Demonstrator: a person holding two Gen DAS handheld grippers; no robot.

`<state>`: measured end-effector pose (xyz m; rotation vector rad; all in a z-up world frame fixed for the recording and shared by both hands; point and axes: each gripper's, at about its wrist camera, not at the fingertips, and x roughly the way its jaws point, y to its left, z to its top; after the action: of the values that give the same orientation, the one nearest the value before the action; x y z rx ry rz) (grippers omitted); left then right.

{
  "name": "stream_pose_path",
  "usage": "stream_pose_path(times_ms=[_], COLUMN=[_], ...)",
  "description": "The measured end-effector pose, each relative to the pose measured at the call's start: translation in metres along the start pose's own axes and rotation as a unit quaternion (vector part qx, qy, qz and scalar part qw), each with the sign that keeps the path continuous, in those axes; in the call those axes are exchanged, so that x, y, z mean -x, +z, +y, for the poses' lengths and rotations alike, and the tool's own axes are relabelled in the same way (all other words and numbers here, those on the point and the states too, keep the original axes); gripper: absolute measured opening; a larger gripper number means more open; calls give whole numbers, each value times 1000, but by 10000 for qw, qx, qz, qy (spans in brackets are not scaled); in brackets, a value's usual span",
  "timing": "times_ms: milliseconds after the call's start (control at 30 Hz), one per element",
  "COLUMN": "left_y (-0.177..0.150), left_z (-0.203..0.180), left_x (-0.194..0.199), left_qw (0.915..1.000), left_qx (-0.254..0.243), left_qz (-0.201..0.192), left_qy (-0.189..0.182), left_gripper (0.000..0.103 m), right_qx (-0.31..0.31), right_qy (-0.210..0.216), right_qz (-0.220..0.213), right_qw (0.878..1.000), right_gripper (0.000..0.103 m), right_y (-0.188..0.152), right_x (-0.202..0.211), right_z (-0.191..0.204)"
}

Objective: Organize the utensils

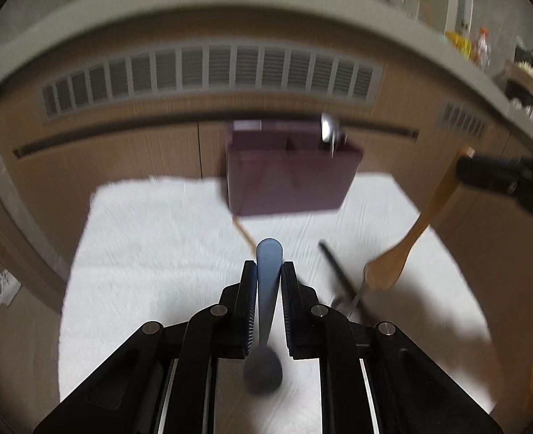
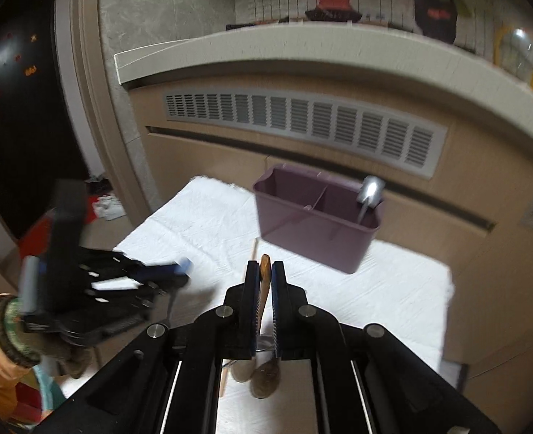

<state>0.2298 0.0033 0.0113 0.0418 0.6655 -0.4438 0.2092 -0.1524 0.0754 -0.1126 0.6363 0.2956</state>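
My left gripper [image 1: 269, 271] is shut on a blue-handled spoon [image 1: 268, 260], its handle end pointing forward and its grey bowl hanging back under the jaws. My right gripper [image 2: 265, 271] is shut on a wooden spoon [image 2: 264, 269]; in the left wrist view that spoon [image 1: 404, 246] hangs bowl-down at the right. A purple divided utensil caddy [image 1: 288, 177] stands at the far edge of a white towel [image 1: 158, 253], with a metal spoon [image 1: 329, 128] upright in its right compartment. The caddy [image 2: 317, 217] and metal spoon [image 2: 369, 191] also show in the right wrist view.
A wooden chopstick [image 1: 244, 233] and a black utensil [image 1: 339, 271] lie on the towel, with a metal fork [image 1: 349, 300] partly hidden beside it. Behind stands a wood cabinet with a vent grille [image 1: 208, 72] under a grey ledge. The left gripper shows at the left [image 2: 122, 282].
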Motion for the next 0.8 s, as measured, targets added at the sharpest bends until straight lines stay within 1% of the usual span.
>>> stream_pose_path(times_ms=[67, 100, 200, 267, 333, 433, 500, 600, 700, 800], left_y=[15, 23, 48, 69, 89, 122, 144, 170, 190, 202], left_z=[-8, -14, -25, -29, -33, -41, -43, -43, -39, -35], left_x=[21, 28, 47, 57, 65, 76, 75, 66, 46, 15], left_qw=[9992, 9987, 9949, 9925, 9889, 9849, 9832, 9834, 9831, 9838], left_qx=[65, 69, -20, -3, -12, -128, -181, -197, -259, -296], left_qz=[-399, -514, -1002, -1219, -1481, -1708, -1797, -1788, -1801, -1763], left_qy=[-10, -17, 62, 54, 72, 244, 272, 225, 193, 152], left_gripper=[14, 14, 14, 14, 14, 14, 14, 14, 14, 14], right_qx=[66, 74, -43, -75, -148, -271, -289, -448, -598, -649], right_qy=[-236, -357, -552, -772, -858, -1019, -1104, -1089, -1085, -1076], right_qz=[-117, -178, -326, -577, -723, -956, -1068, -1080, -1015, -892], right_qw=[9996, 9992, 9979, 9953, 9936, 9898, 9877, 9872, 9871, 9881], right_gripper=[6, 6, 6, 6, 6, 6, 6, 6, 6, 6], right_y=[6, 9, 23, 37, 51, 77, 95, 117, 136, 144], right_x=[11, 15, 30, 43, 49, 56, 55, 46, 26, -6], right_z=[3, 3, -3, -8, -14, -25, -31, -47, -67, -85])
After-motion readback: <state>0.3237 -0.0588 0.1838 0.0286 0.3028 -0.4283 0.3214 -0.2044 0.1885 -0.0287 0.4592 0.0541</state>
